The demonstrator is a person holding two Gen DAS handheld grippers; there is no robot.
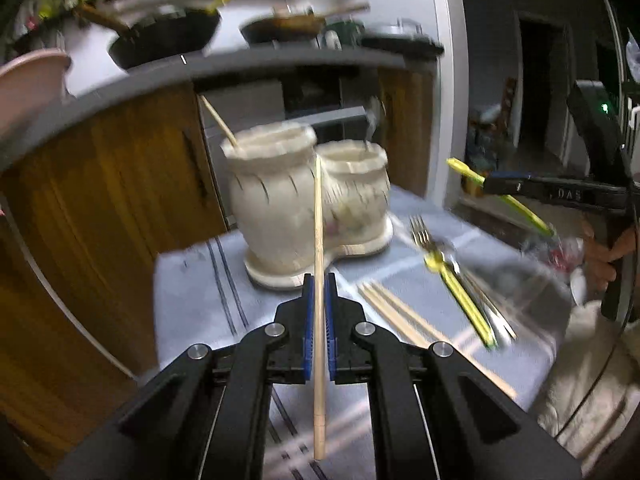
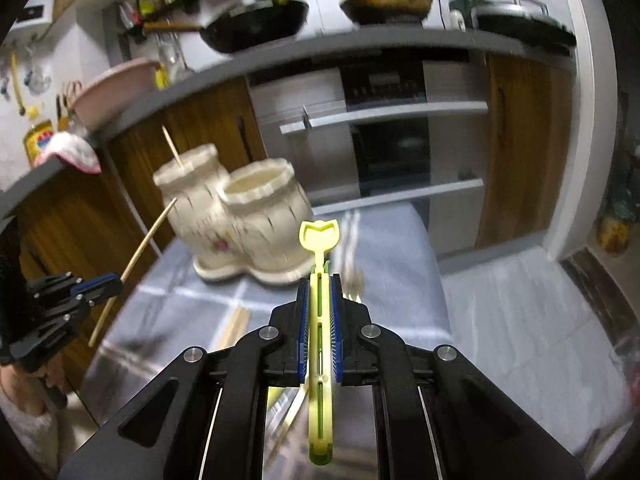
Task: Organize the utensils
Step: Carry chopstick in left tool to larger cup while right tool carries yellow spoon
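A cream double-pot utensil holder (image 1: 308,204) stands on the cloth-covered table; it also shows in the right wrist view (image 2: 240,224). One chopstick leans in its left pot (image 1: 218,120). My left gripper (image 1: 319,280) is shut on a wooden chopstick (image 1: 318,264), its tip pointing up between the two pots. My right gripper (image 2: 319,280) is shut on a yellow-green plastic utensil (image 2: 320,256), held above the table just right of the holder. It shows at the right of the left wrist view (image 1: 486,184).
Loose chopsticks (image 1: 400,316), a fork (image 1: 424,232) and yellow-handled utensils (image 1: 464,296) lie on the grey-blue cloth (image 1: 192,292) right of the holder. Wooden cabinets, an oven and a counter with pans stand behind. The table edge drops off at the right.
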